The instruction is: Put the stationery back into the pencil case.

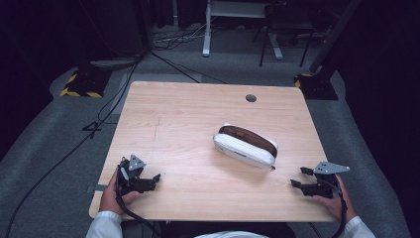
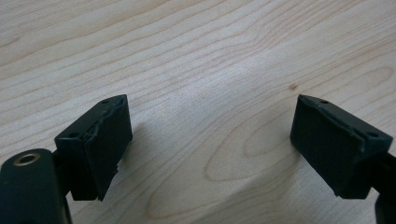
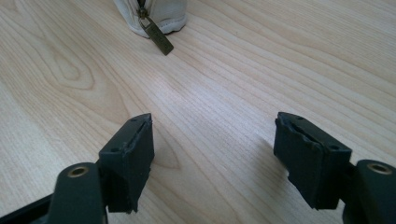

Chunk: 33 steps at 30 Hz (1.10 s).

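Here, both grippers are resting near the table's front edge, with a pouch lying between and beyond them.
Pouch (image 1: 245,147): lying on its side right of the table's middle, zip gaping along the top and showing a brown lining; its near end is pointing toward the right gripper.
Zip pull (image 3: 157,35): a small brass tab, trailing flat on the wood from the pouch's end, seen at the top of the right gripper view.
Left gripper (image 1: 154,178): sitting low at the front left, jaws spread wide, nothing between them; well apart from the pouch.
Right gripper (image 1: 298,177): sitting at the front right, jaws likewise spread and empty; near the pouch's end, not touching it.
Step in hand: judging by the layout, the right gripper is lining up on the pull. Coming in low and square to the tab, then pinching it across its flat faces, is looking best; the left gripper would probably be steadying the far end so the pouch is not sliding.
Table (image 1: 173,114): pale wood, with a cable hole (image 1: 251,98) at the back.
Obstacles: nothing is lying between either gripper and the pouch; the tab lying flat may be hard to get under.
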Each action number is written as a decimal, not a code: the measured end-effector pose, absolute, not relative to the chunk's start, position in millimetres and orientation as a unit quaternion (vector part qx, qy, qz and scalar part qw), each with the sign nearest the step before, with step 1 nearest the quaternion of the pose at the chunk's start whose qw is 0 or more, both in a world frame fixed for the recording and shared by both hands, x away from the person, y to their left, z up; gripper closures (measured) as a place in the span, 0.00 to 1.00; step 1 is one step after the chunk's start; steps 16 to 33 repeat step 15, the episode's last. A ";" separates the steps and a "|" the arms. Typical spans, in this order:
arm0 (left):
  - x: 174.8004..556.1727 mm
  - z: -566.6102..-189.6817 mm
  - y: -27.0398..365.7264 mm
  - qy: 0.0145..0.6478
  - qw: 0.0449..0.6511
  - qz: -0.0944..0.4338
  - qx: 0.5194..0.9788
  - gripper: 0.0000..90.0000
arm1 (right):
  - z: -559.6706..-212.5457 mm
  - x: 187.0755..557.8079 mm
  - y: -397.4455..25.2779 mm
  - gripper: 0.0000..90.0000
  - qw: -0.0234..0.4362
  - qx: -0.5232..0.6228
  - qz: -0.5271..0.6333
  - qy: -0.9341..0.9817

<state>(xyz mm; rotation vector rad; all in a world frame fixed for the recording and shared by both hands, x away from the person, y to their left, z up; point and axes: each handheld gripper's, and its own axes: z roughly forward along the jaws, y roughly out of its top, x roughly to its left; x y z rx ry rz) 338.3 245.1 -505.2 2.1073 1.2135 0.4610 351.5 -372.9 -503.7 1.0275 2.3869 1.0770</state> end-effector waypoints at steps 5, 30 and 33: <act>338.6 -505.2 244.2 0.467 0.327 0.176 0.803 0.15 | -503.7 351.5 -372.9 0.33 0.164 0.360 0.378 0.837; 339.4 -505.6 240.2 0.481 0.326 0.181 0.793 0.14 | -503.7 351.4 -372.9 0.33 0.164 0.360 0.378 0.837; 339.4 -505.6 240.2 0.481 0.326 0.181 0.793 0.14 | -503.7 351.4 -372.9 0.33 0.164 0.360 0.378 0.837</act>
